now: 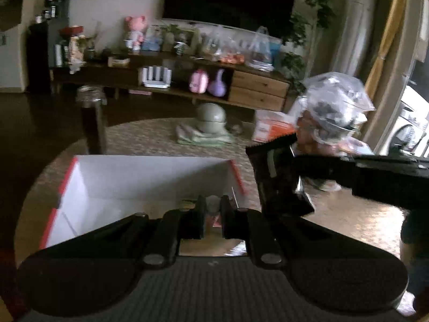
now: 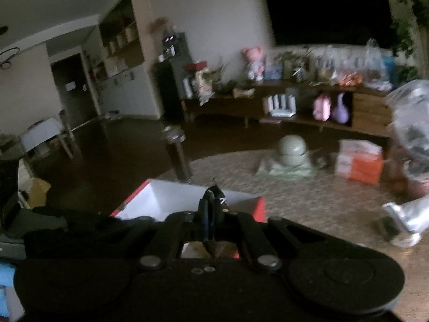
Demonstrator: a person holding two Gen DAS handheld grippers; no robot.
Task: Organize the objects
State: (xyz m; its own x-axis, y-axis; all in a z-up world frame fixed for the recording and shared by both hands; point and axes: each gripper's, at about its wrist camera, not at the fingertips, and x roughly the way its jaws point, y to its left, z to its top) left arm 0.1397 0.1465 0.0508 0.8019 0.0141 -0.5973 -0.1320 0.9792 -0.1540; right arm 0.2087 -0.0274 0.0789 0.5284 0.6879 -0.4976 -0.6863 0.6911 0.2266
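Both grippers hang over the white box with red edges [image 1: 150, 177], which sits open on the round table [image 1: 348, 220]. From where I stand, the left gripper [image 1: 213, 212] has its jaws drawn in as far as they go, with a narrow slot left between them and nothing in it; through the slot I can just make out small items at the bottom of the box, too dim to name. The right gripper [image 2: 213, 209] is pinched on a dark foil packet [image 1: 278, 177], holding it by one edge so that the rest hangs beside the box's right wall. That packet looks light, thin and crinkly, and probably slick, so an edge grip may let it swing or slip; a bite further in from the rim would be steadier. Behind it lies a clear plastic bag [image 1: 335, 107] stuffed with things, soft and shapeless, best taken by its gathered top. A tall glass jar [image 1: 92, 118] stands beyond the box, rigid, breakable, likely heavy, best held around the body.
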